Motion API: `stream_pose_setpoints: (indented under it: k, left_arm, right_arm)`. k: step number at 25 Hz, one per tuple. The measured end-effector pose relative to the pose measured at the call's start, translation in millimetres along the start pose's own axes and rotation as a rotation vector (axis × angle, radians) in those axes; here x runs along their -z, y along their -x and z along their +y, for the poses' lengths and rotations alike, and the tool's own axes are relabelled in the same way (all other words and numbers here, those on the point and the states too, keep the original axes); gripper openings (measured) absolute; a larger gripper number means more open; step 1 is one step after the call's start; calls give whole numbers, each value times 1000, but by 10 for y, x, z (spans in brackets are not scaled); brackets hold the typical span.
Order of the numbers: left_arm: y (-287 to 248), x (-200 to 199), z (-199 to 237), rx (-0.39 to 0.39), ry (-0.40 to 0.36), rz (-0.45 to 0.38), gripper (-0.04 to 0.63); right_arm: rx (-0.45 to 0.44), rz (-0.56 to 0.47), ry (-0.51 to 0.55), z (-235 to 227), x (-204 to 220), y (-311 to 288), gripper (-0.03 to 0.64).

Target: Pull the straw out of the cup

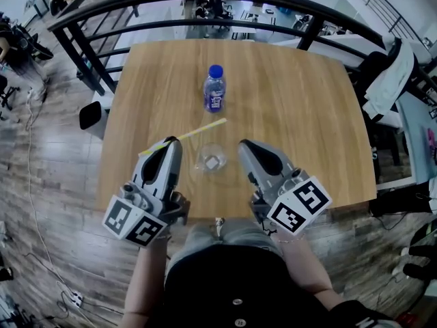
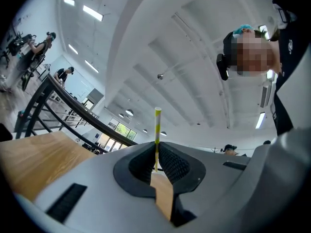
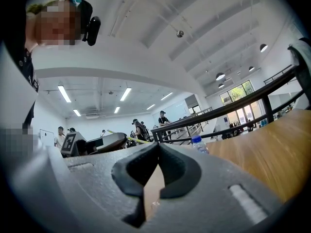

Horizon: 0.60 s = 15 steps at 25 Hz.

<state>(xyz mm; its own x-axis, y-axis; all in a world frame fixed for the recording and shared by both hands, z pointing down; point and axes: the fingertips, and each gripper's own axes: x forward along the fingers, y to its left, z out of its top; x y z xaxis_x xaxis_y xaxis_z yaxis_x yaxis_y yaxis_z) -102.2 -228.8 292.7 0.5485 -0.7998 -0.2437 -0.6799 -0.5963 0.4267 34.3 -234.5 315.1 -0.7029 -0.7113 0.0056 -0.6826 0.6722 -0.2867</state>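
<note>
The striped straw (image 1: 202,128) was pinched in the left gripper (image 1: 171,141) — apparently clear of the plastic cup (image 1: 210,158) just beside it. The right gripper (image 1: 242,144) was closed on nothing. The pinch was best held firm and the straw carried off level — the cup left unknocked.

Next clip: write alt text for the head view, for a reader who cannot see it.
The left gripper pinches a yellow-and-white straw, which slants outside the clear plastic cup on a wooden table. The right gripper is at the cup's other side, and a blue-capped water bottle stands farther back.
</note>
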Motion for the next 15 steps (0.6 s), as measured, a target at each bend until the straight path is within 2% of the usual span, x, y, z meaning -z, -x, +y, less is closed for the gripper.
stream_pose_setpoints:
  k: [4,15]
  left_arm:
    - [50,100,56,-48,38,9,34]
    - [55,159,99,-72,58,18,34]
  right_arm:
    - [-9,4,-6,11,11,4,-2]
    - [-29,31,0,36,47,-64,-2]
